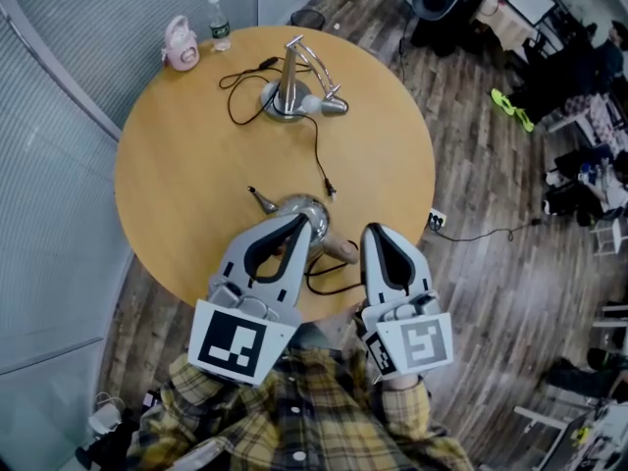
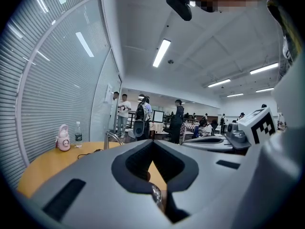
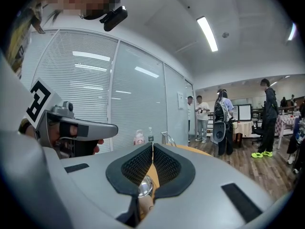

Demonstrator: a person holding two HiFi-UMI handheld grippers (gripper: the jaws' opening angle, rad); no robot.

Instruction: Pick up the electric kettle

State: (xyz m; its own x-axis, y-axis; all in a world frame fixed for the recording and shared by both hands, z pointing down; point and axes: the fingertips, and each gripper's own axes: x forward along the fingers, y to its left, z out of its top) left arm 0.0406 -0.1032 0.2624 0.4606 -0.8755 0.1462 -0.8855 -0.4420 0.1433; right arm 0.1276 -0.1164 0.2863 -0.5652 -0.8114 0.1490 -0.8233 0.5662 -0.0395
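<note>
A shiny steel electric kettle (image 1: 306, 208) with a thin spout (image 1: 258, 197) and a wooden handle (image 1: 340, 253) stands near the front edge of the round wooden table (image 1: 177, 165). My left gripper (image 1: 298, 221) is shut and empty, its tip over the kettle's body. My right gripper (image 1: 377, 232), also shut and empty, hangs just right of the handle. In the left gripper view the jaws (image 2: 152, 141) meet and the kettle (image 2: 156, 194) glints below them. Under the closed jaws (image 3: 152, 145) of the right gripper view I see the kettle (image 3: 144, 186) and its handle (image 3: 142, 205).
A metal stand on a round base (image 1: 285, 96) sits at the table's far side, with a black cable (image 1: 319, 155) running toward the kettle. A pink bottle (image 1: 181, 45) and a water bottle (image 1: 219, 24) stand at the far left edge. People stand far off (image 3: 224, 113).
</note>
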